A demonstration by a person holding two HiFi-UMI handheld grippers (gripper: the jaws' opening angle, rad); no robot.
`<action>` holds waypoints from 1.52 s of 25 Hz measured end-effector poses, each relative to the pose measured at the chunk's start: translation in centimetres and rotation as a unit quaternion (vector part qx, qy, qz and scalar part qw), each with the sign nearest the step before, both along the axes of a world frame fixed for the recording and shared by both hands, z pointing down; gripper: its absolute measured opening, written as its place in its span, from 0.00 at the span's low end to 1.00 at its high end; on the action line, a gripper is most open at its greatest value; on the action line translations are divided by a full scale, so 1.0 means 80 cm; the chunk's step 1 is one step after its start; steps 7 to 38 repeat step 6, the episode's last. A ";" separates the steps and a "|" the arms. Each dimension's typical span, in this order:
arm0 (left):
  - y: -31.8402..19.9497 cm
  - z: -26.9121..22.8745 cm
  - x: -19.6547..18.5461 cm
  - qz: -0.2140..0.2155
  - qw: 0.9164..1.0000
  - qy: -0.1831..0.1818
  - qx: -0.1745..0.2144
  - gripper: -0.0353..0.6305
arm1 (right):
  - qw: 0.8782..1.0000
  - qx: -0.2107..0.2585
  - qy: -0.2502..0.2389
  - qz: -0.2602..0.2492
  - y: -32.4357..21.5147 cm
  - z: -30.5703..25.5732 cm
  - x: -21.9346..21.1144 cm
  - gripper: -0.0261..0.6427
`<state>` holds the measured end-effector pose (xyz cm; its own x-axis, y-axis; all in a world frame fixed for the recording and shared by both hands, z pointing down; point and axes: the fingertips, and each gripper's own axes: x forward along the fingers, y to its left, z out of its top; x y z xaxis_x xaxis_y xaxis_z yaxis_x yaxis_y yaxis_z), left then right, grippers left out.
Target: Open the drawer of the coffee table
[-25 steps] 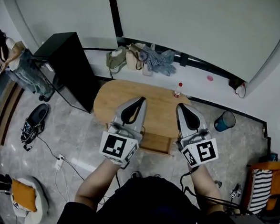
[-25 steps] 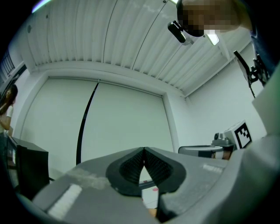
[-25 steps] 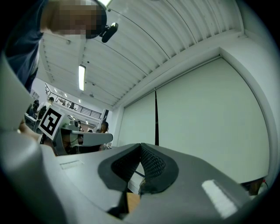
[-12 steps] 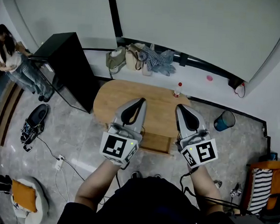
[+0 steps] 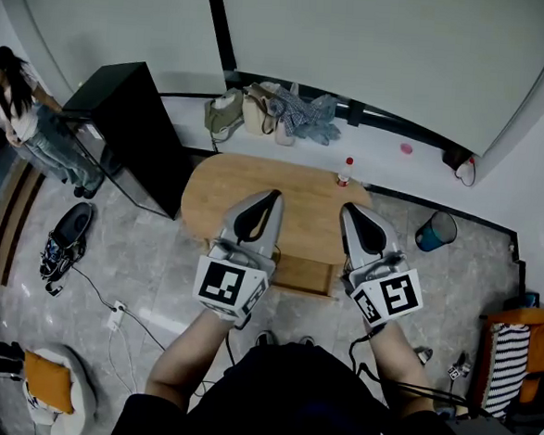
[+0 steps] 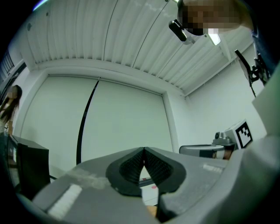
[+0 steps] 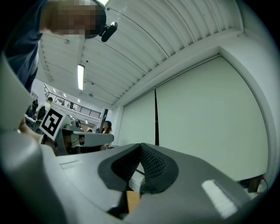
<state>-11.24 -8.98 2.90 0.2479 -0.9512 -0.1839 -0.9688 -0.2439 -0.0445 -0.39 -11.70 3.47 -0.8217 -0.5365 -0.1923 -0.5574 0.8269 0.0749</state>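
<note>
You're holding left gripper (image 5: 273, 195) & right gripper (image 5: 346, 209) shut, gripping nothing. The drawer (image 5: 301, 276) is sitting below, between them, under the coffee table (image 5: 214, 189) near edge. Prob. stiff wood, sliding w/ drag; grab its front edge, no handle showing.

Hidden and cut off, head view.
The left tongs (image 5: 275, 194) and right tongs (image 5: 346, 208) cover the counter's (image 5: 247, 178) near edge and part of the drawer (image 5: 302, 277); its handle can't be made out. The bottle (image 5: 346, 173) label is too small to read. The bystander (image 5: 13, 101) is cut by the left edge.
</note>
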 end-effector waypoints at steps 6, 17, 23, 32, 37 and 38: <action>0.000 -0.001 -0.009 0.003 1.000 -0.001 -0.002 0.06 | 1.000 -0.001 0.005 0.000 0.000 -0.002 -0.011 0.04; 0.000 -0.001 -0.009 0.003 1.000 -0.001 -0.002 0.06 | 1.000 -0.001 0.005 0.000 0.000 -0.002 -0.011 0.04; 0.000 -0.001 -0.009 0.003 1.000 -0.001 -0.002 0.06 | 1.000 -0.001 0.005 0.000 0.000 -0.002 -0.011 0.04; 0.000 -0.001 -0.009 0.003 1.000 -0.001 -0.002 0.06 | 1.000 -0.001 0.005 0.000 0.000 -0.002 -0.011 0.04; 0.000 -0.001 -0.009 0.003 1.000 -0.001 -0.002 0.06 | 1.000 -0.001 0.005 0.000 0.000 -0.002 -0.011 0.04; 0.000 -0.001 -0.009 0.003 1.000 -0.001 -0.002 0.06 | 1.000 -0.001 0.005 0.000 0.000 -0.002 -0.011 0.04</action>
